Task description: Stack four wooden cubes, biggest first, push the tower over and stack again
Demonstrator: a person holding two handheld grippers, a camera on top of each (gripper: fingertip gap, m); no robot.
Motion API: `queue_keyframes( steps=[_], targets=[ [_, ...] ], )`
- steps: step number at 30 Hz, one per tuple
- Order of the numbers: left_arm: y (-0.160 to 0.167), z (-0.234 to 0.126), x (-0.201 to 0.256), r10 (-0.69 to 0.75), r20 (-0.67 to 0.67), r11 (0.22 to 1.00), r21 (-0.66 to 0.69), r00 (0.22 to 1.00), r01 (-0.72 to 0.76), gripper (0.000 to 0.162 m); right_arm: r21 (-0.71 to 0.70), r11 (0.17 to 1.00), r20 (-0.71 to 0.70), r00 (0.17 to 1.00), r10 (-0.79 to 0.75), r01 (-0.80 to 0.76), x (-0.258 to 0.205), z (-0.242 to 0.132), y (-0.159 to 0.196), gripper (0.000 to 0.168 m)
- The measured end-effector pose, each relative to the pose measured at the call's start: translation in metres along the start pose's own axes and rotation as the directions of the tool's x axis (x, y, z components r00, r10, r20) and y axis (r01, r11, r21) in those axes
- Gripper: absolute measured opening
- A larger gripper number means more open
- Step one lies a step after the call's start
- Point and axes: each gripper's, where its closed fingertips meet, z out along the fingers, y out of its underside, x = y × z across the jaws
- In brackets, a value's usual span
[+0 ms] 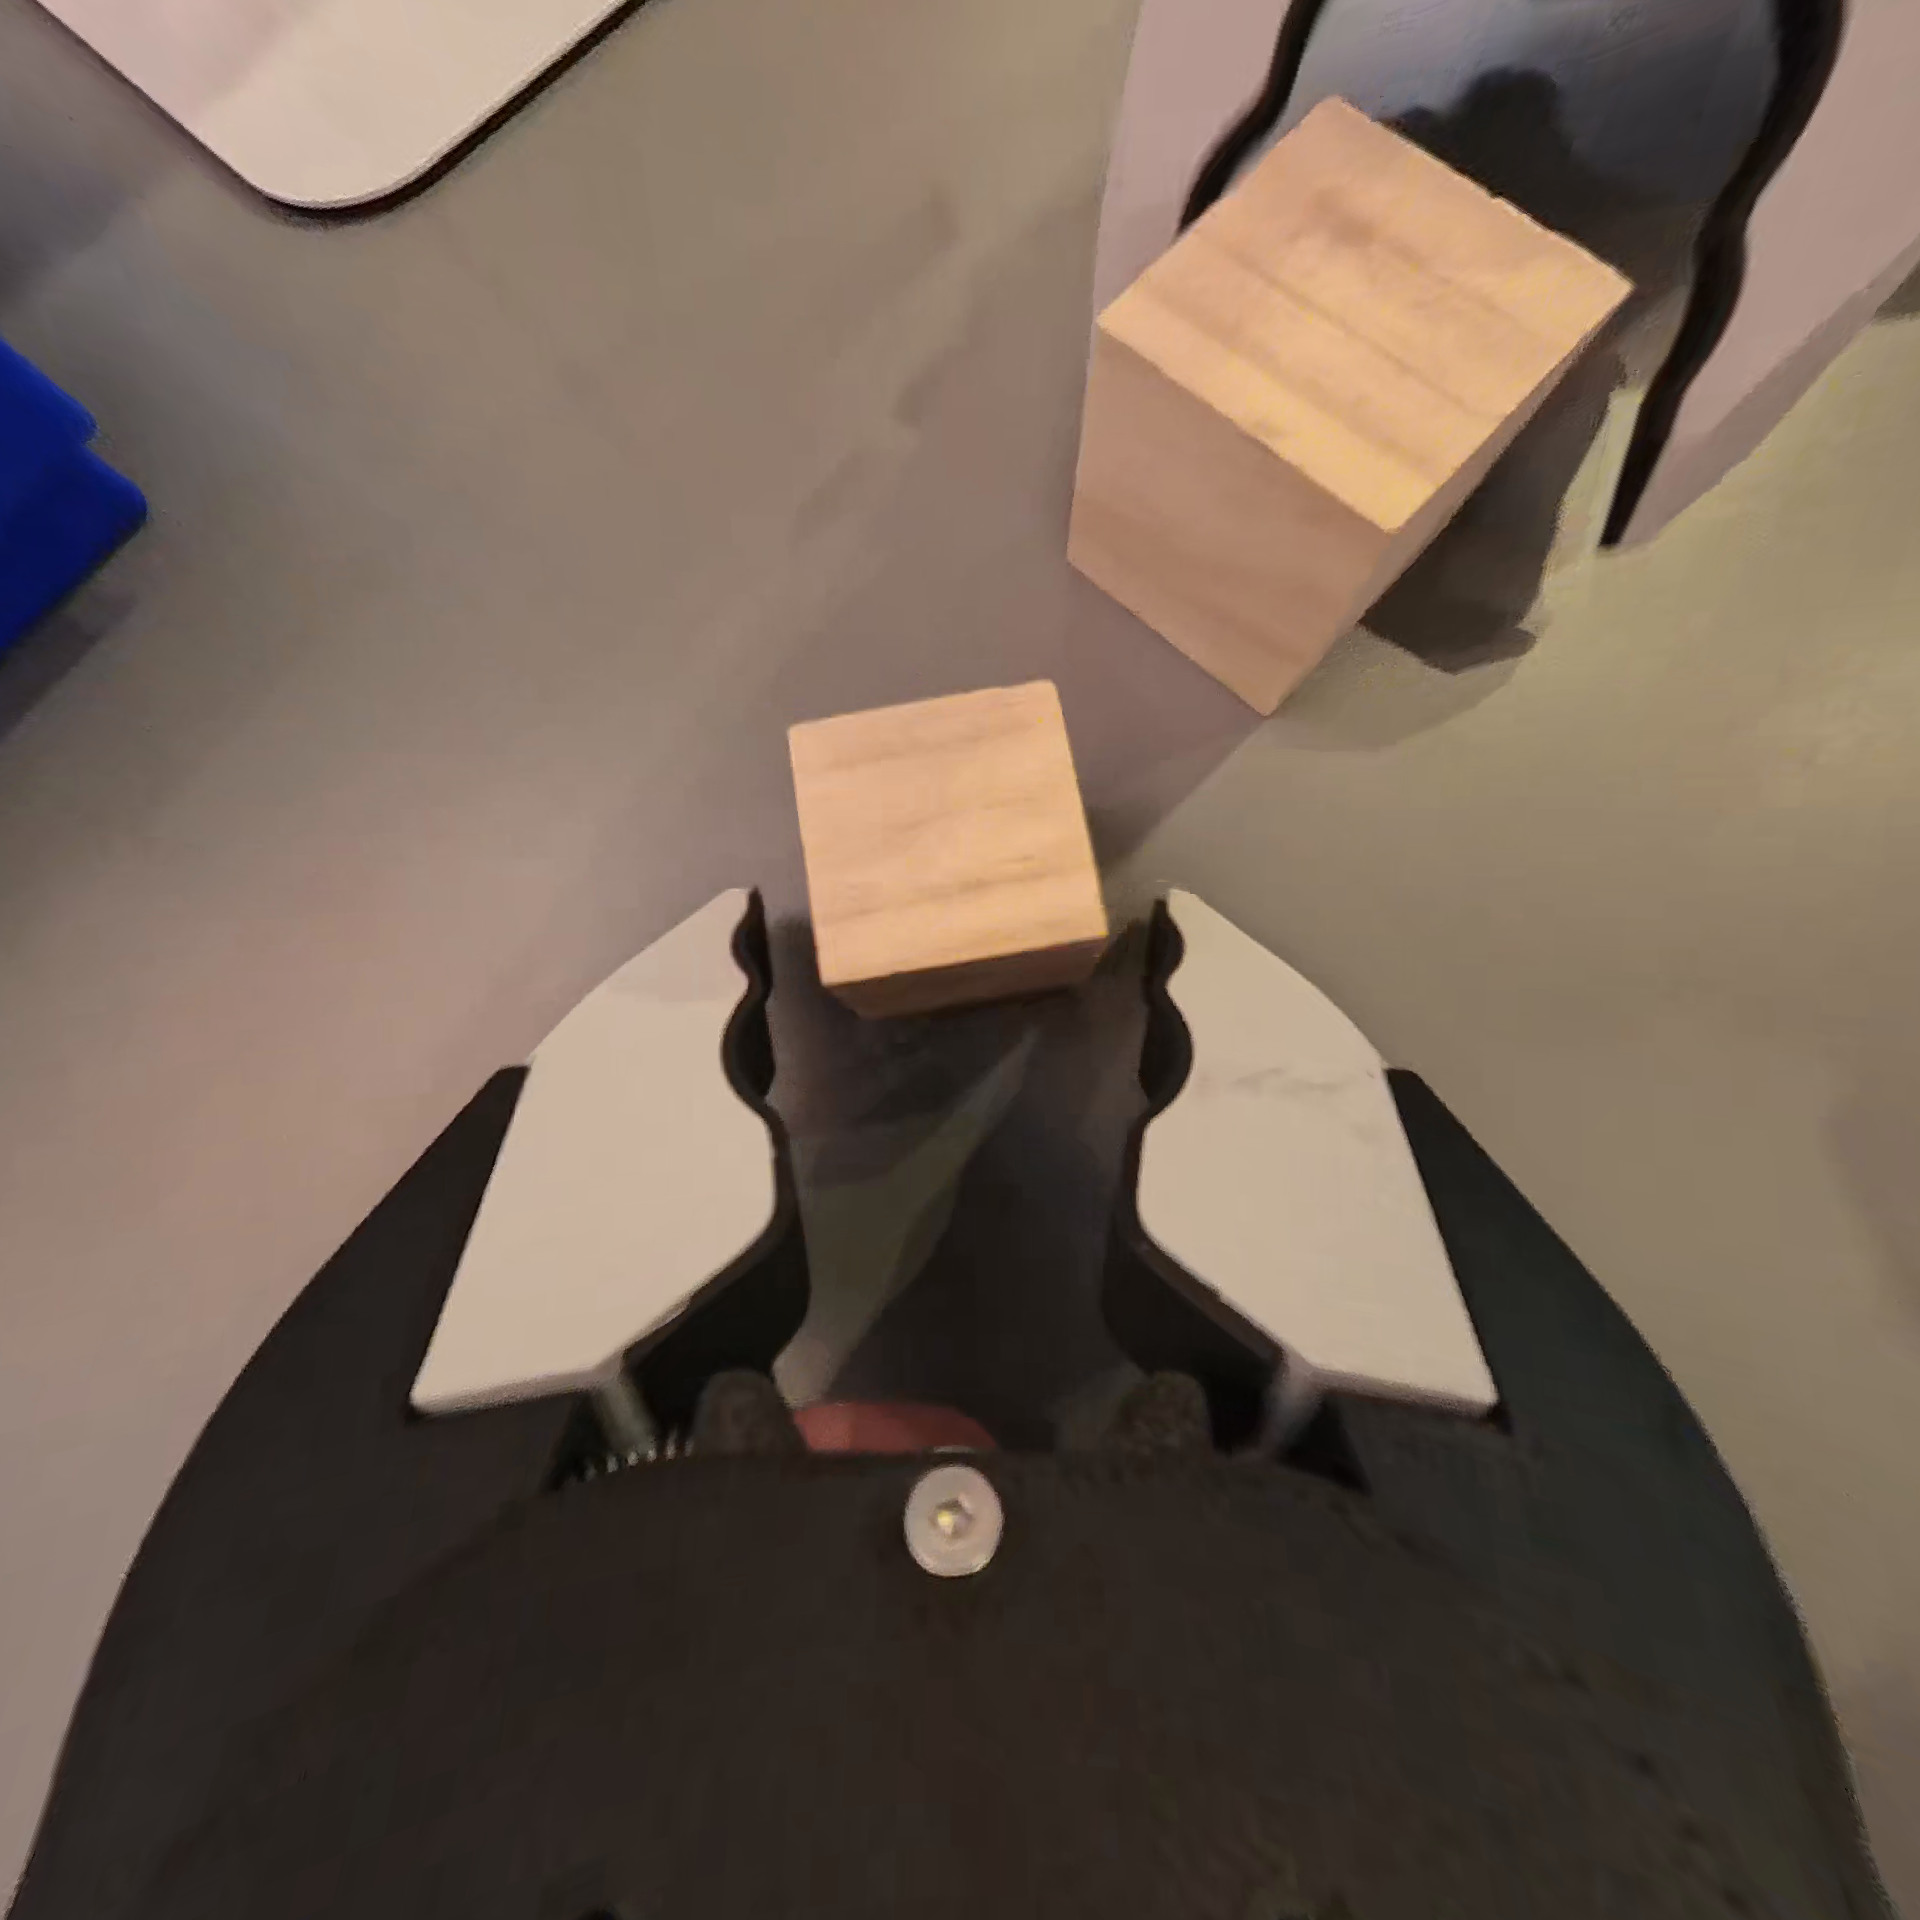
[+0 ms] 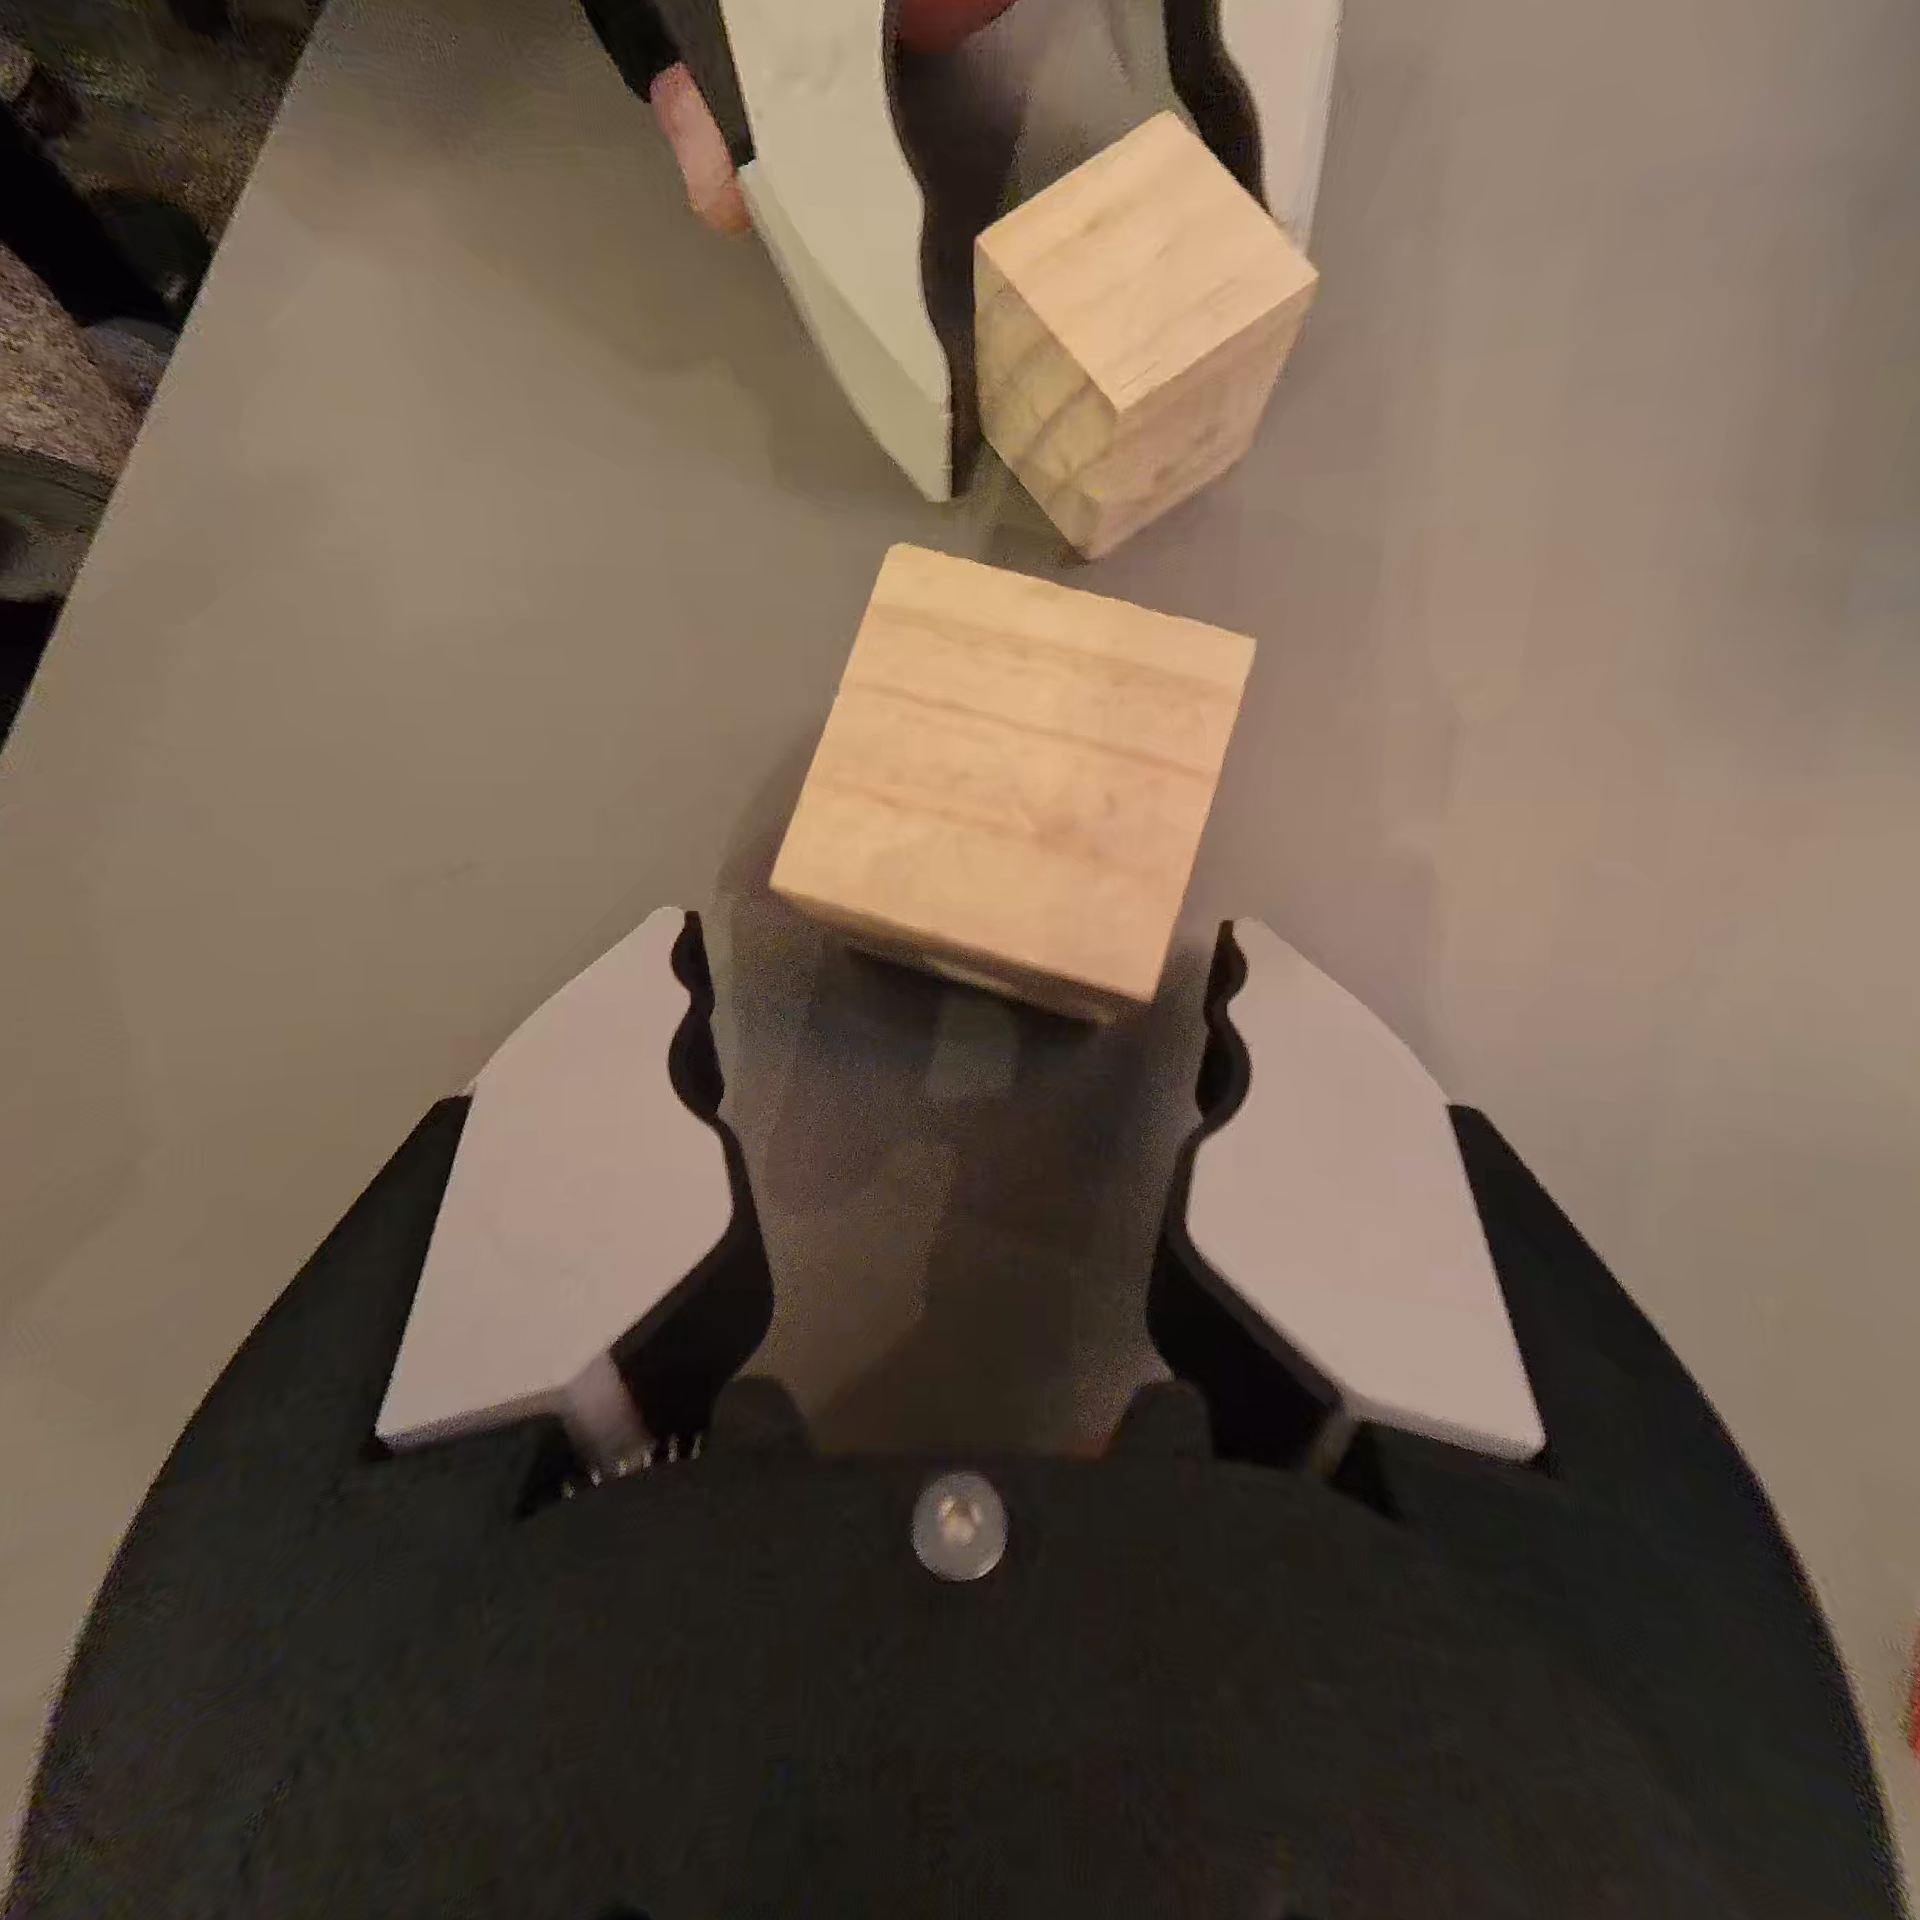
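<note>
Starting at the far left of the left wrist view, I am seeing a blue object (image 1: 52, 540) at the frame edge, well to the left of the larger wooden cube (image 1: 1340, 405). A pale board with a dark rim (image 1: 332, 94) is lying up and to the left of that cube. Both are sitting on the grey table (image 1: 468, 623).

Nearer the middle, the smaller wooden cube (image 1: 945, 847) is resting on the table just down and to the left of the larger cube, apart from it. I am holding the left gripper (image 1: 958, 899) spread wide around this smaller cube, with a gap showing on each side, so nothing is being gripped.

Further right, the larger cube is standing flat on the table. In the right wrist view the right gripper (image 2: 961, 923) is also gaping wide, its tips just short of the larger cube's near face and not touching it. Beyond the larger cube there, the smaller cube is sitting between the left gripper's pale fingers (image 2: 862, 312). A person's fingertip (image 2: 707, 156) is showing to the upper left of the larger cube.
</note>
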Motion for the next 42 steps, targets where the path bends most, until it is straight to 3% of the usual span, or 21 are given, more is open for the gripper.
queue_keyframes(
  steps=[2,5,8,9,12,16,20,26,31,39,41,42],
  targets=[
    [0.004,-0.002,0.002,0.004,0.0,1.0,-0.007,1.0,-0.004,0.07,0.012,1.0,-0.053,0.999,0.014,-0.014,0.008,-0.026,0.003,0.09],
    [0.006,-0.008,0.005,0.005,-0.006,1.0,0.011,1.0,-0.005,0.071,0.055,0.992,-0.141,0.983,0.119,-0.112,0.039,-0.076,0.024,0.074],
    [0.011,-0.014,0.005,-0.002,0.004,1.0,0.014,1.0,0.002,0.07,0.033,0.979,-0.253,0.947,0.201,-0.199,0.075,-0.107,0.056,0.073],
    [0.011,-0.015,0.004,-0.003,0.011,1.0,0.025,1.0,0.003,0.069,0.041,0.979,-0.224,0.953,0.202,-0.198,0.073,-0.107,0.057,0.075],
    [0.013,-0.018,0.005,-0.007,0.017,1.0,0.028,1.0,0.006,0.069,0.084,0.989,-0.098,0.986,0.133,-0.125,0.046,-0.084,0.034,0.078],
    [0.013,-0.022,0.005,-0.008,0.045,0.999,0.047,0.999,0.006,0.066,0.009,1.0,-0.063,0.998,0.019,-0.018,0.014,-0.023,0.002,0.091],
    [0.016,-0.028,0.008,-0.015,0.055,0.998,0.059,0.998,0.012,0.065,-0.015,1.0,-0.089,0.996,-0.009,0.008,0.002,0.017,-0.024,0.07],
    [0.007,-0.039,0.004,-0.009,0.089,0.993,0.121,0.996,-0.002,0.064,-0.023,1.0,-0.094,0.996,0.014,-0.016,0.006,0.024,-0.035,0.069],
    [0.01,-0.038,0.007,0.005,0.08,0.994,0.107,0.997,-0.013,0.064,-0.004,1.0,-0.048,0.999,-0.026,0.026,0.05,0.001,-0.039,0.068],
    [-0.01,-0.028,0.002,-0.003,0.137,0.99,0.142,0.991,-0.016,0.075,-0.026,0.995,0.021,0.995,-0.098,0.099,0.059,0.038,-0.052,0.069],
    [-0.009,-0.014,0.0,0.029,0.152,0.994,0.096,0.988,-0.044,0.074,-0.023,0.996,0.025,0.996,-0.087,0.087,0.057,0.035,-0.051,0.08],
    [-0.006,-0.008,0.001,0.041,0.144,0.997,0.062,0.989,-0.05,0.063,-0.022,0.997,0.025,0.997,-0.076,0.077,0.056,0.031,-0.049,0.086]
  ],
)
